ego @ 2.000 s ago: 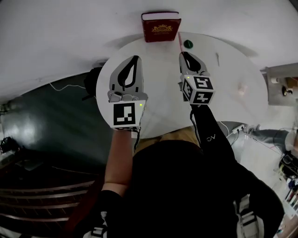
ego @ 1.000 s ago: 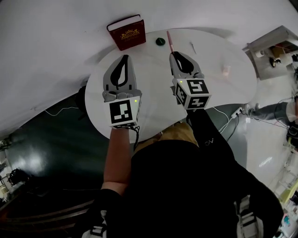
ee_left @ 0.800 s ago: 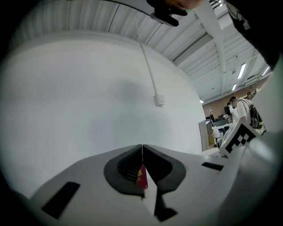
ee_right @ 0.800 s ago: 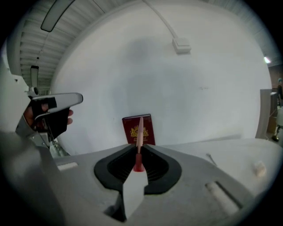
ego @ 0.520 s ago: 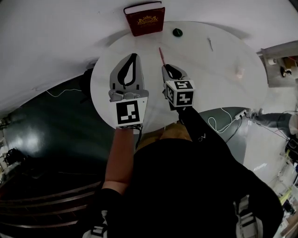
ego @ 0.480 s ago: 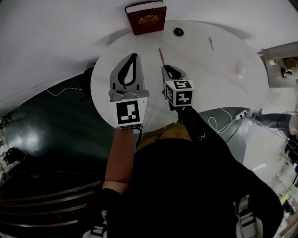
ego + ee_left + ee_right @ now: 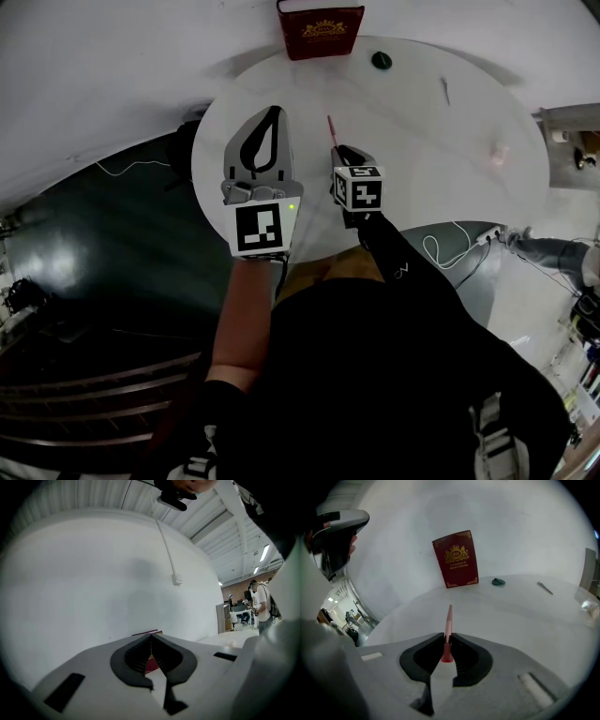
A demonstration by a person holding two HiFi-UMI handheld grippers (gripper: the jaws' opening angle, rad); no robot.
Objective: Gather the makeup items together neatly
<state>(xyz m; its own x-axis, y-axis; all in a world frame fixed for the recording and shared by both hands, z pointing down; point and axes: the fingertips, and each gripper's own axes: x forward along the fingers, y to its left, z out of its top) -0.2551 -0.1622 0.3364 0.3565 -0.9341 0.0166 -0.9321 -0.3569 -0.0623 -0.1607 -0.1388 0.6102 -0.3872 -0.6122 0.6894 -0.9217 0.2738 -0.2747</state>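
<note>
right gripper (image 7: 338, 153) has lowered toward the table (image 7: 422, 178), clamped on the pink pencil (image 7: 448, 619). left gripper (image 7: 269, 120) is closed, empty. lay the pencil flat before opening, to stop it rolling.

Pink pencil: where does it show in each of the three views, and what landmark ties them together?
Head view: pink pencil at upper middle, sticking out of the right gripper.
Left gripper view: not in it.
Right gripper view: pink pencil at centre, clamped by the jaws.
Shared landmark: the upright red book.
</note>
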